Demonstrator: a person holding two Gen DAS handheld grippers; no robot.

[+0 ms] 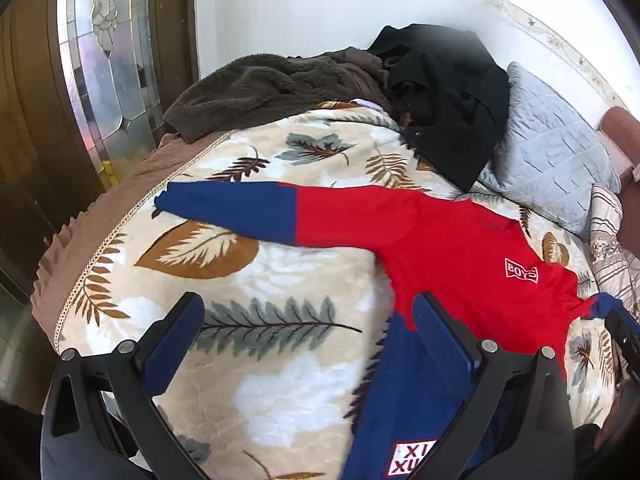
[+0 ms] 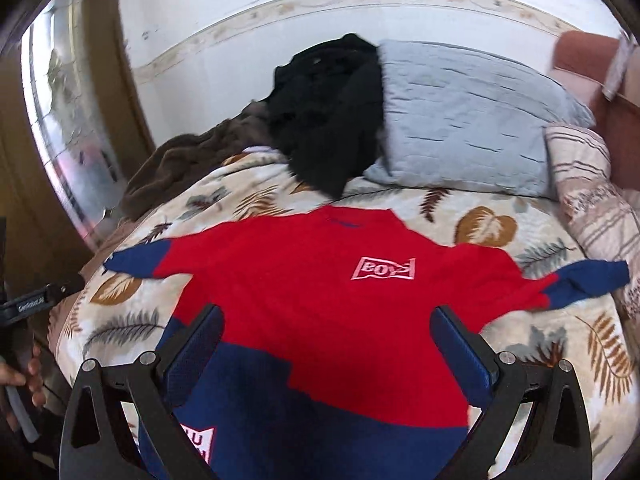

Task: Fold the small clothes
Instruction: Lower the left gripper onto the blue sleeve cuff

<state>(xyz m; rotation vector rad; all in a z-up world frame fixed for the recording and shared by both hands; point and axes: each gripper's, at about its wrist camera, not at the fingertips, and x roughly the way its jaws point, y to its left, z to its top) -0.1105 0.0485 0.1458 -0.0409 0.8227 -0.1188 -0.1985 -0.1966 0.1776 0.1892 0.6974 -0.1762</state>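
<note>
A small red and blue sweater (image 1: 460, 240) (image 2: 320, 308) lies flat on the leaf-print blanket (image 1: 248, 344) (image 2: 520, 224), sleeves spread out to both sides, its blue hem nearest me. A white "BOYS" patch (image 2: 383, 269) marks the chest. My left gripper (image 1: 308, 320) is open above the sweater's left edge, with nothing between its fingers; the left sleeve (image 1: 240, 208) stretches away beyond it. My right gripper (image 2: 328, 332) is open over the middle of the sweater body, holding nothing. The left gripper's handle (image 2: 36, 300) shows at the left edge of the right wrist view.
A black garment (image 1: 444, 96) (image 2: 328, 108) and a brown fleece (image 1: 256, 88) (image 2: 188, 160) are heaped at the far side of the bed. A grey quilted pillow (image 1: 548, 152) (image 2: 468, 116) and a striped pillow (image 2: 592, 192) lie at the right. A wooden door with glass (image 1: 100, 60) stands left.
</note>
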